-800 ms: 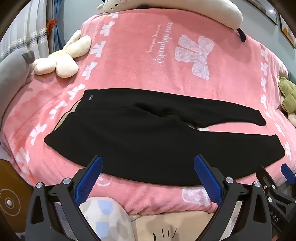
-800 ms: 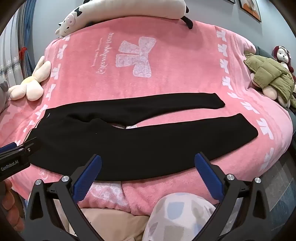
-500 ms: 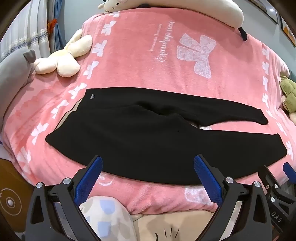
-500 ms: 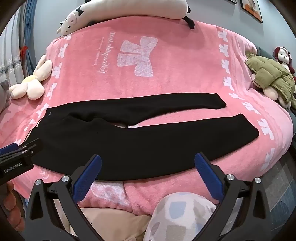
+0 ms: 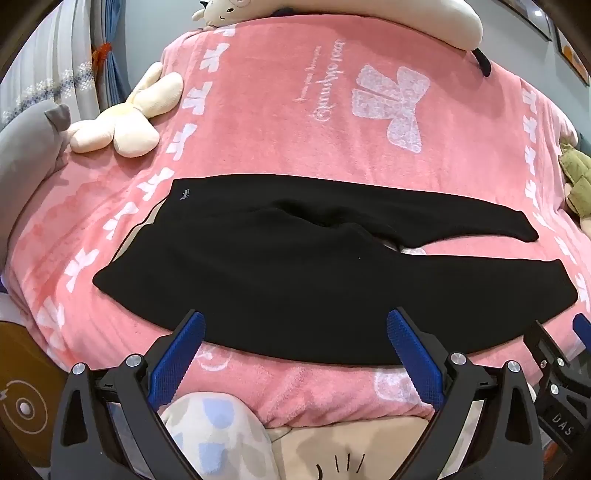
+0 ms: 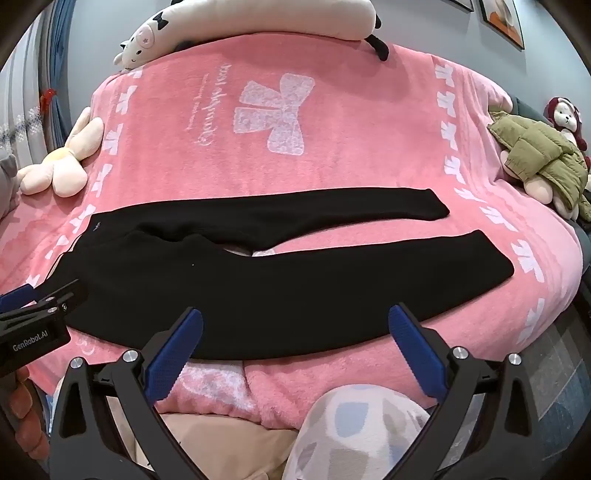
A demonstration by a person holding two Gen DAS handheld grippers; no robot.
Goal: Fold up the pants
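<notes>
black pants spread flat, both tongs wide apart above the near edge

at the far left a grey cushion point(image 5: 26, 147) sits at the bed's edge, with a cream plush toy point(image 5: 125, 118) just beside it on the pink blanket point(image 5: 295, 122). the black pants point(image 5: 295, 266) lie flat across the blanket, waistband to the left and the two legs running out to the right, the far leg thinner and parted from the near one by a wedge of pink. the left gripper point(image 5: 295, 345) hangs over the near hem of the pants, its blue pads point(image 5: 177, 354) spread wide with nothing between them; they do not touch the cloth. the right gripper point(image 6: 295, 345) hangs further right over the near leg, jaws likewise standing wide and empty. in the right wrist view a hand point(image 6: 22, 417) shows at the lower left under the other tool. a long white plush pillow point(image 6: 258, 18) lies along the head of the bed, and at the far right a doll in an olive jacket point(image 6: 543, 158) rests on the blanket's edge.
</notes>
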